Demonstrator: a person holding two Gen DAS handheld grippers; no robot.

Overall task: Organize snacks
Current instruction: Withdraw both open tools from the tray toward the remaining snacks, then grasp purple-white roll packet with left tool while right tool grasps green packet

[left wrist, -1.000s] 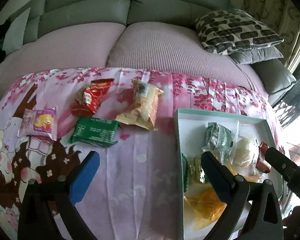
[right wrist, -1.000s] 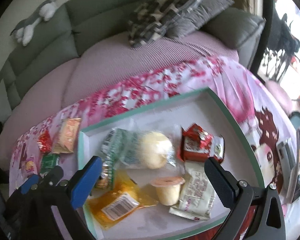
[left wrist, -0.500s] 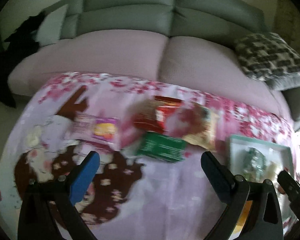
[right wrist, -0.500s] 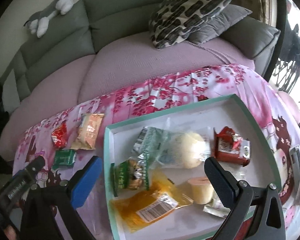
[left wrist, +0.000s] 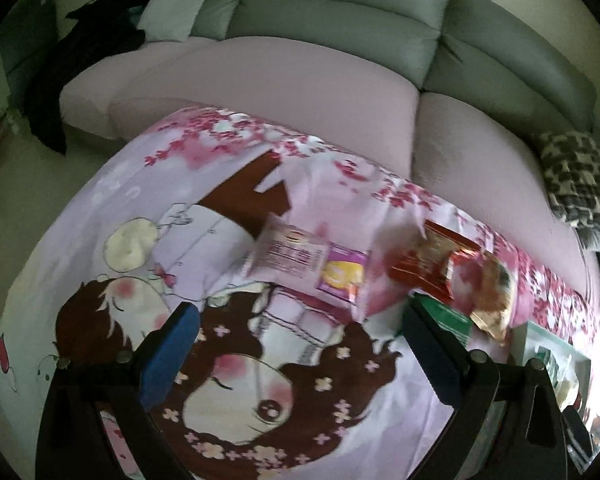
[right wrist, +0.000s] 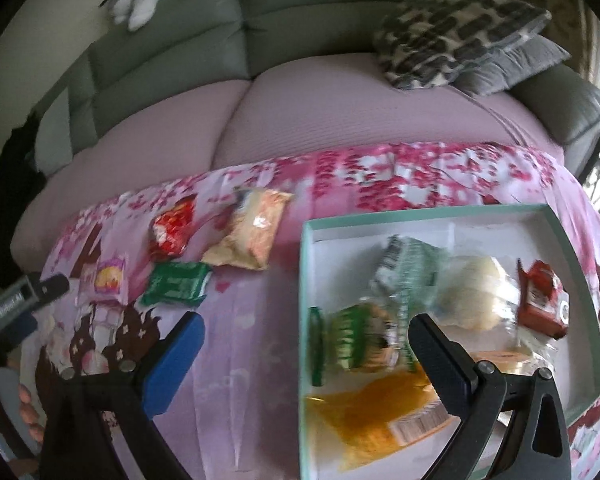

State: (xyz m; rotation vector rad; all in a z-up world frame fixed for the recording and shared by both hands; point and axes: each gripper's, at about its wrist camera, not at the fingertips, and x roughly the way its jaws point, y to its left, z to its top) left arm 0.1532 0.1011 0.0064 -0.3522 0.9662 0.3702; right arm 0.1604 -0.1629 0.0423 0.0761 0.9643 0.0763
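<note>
Four loose snacks on floral cloth (left wrist: 100,208): pink-purple packet (left wrist: 308,258), red packet (left wrist: 428,272), green packet (right wrist: 176,284), beige packet (right wrist: 248,236). Tray (right wrist: 420,214) right of them, already filled. Left gripper (left wrist: 300,356) wide open, empty, nearest pink-purple packet. Right gripper (right wrist: 308,356) wide open, empty, straddling tray edge. Risk: flat slick packet slips pinch; cloth bunches.

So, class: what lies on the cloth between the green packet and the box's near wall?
Nothing: in the right wrist view, only bare pink cloth separates the green packet from the box.
</note>
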